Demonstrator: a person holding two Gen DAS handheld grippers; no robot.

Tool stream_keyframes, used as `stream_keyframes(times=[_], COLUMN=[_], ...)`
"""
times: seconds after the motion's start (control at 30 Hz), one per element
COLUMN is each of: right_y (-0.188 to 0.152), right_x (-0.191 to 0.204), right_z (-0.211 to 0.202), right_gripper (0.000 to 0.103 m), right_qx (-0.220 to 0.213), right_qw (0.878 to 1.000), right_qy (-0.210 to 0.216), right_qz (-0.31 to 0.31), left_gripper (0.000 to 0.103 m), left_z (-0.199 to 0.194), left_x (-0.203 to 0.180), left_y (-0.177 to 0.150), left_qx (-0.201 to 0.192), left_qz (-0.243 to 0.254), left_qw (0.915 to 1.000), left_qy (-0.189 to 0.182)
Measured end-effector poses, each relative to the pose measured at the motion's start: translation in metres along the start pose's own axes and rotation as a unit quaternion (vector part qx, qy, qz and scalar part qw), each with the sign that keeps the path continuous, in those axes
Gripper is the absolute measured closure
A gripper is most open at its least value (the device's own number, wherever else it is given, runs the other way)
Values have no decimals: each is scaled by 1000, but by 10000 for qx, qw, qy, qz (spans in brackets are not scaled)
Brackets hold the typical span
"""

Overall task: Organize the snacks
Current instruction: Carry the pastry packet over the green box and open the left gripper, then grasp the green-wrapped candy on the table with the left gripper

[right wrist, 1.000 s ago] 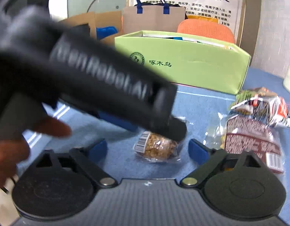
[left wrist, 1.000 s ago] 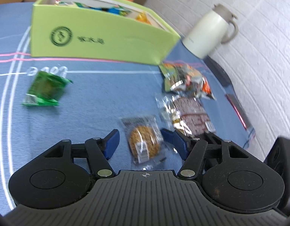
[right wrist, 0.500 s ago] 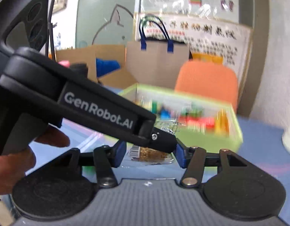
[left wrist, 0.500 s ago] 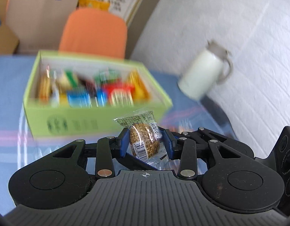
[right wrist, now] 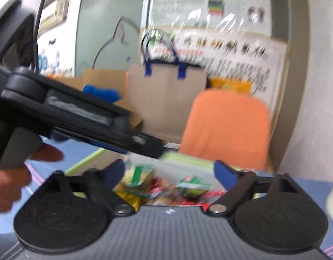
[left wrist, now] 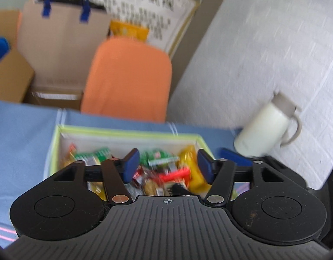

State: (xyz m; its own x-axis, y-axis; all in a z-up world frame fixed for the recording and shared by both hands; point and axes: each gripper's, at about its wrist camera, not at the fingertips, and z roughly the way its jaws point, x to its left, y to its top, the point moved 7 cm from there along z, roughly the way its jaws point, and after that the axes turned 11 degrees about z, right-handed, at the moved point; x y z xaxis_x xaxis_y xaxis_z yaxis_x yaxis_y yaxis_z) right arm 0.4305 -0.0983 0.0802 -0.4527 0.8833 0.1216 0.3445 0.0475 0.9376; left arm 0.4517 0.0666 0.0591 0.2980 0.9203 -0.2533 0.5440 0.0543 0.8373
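Left claw [left wrist: 167, 165]: jaws opening, nothing gripped, poised above the green snack box [left wrist: 58, 143] at lower centre to drop.
Right claw [right wrist: 169, 176]: opening, empty, over the same box.
Snacks [left wrist: 164, 169]: piled inside the box on the blue surface [left wrist: 21, 134].

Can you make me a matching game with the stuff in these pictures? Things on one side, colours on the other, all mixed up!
Things:
1. chair
2. jug
3. snack box
4. paper bag handles

Colours:
A. dark blue
B. orange
C. lime green
D. creamy white

Right pairs: 1-B, 2-D, 3-C, 4-A
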Motion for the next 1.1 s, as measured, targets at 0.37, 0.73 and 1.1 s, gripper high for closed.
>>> stream_keyframes(times=[0.37,0.73,1.1], right_y=[-35,-159,-173], right_x=[70,137,138], right_z=[-40,1,-51], right_gripper=[10,10,9], right_qx=[276,2162,2124], right_qw=[9968,9689,9708], right_qy=[732,1205,1061], right_qz=[-191,-24,-354], left_gripper=[37,77,98], left_z=[-80,-68,-81], left_x=[27,67,-2], left_y=[-41,-166,-192], left_qx=[-149,1217,1416], left_qz=[140,-781,-348], left_qw=[9987,9894,9885], left_qy=[468,125,-393])
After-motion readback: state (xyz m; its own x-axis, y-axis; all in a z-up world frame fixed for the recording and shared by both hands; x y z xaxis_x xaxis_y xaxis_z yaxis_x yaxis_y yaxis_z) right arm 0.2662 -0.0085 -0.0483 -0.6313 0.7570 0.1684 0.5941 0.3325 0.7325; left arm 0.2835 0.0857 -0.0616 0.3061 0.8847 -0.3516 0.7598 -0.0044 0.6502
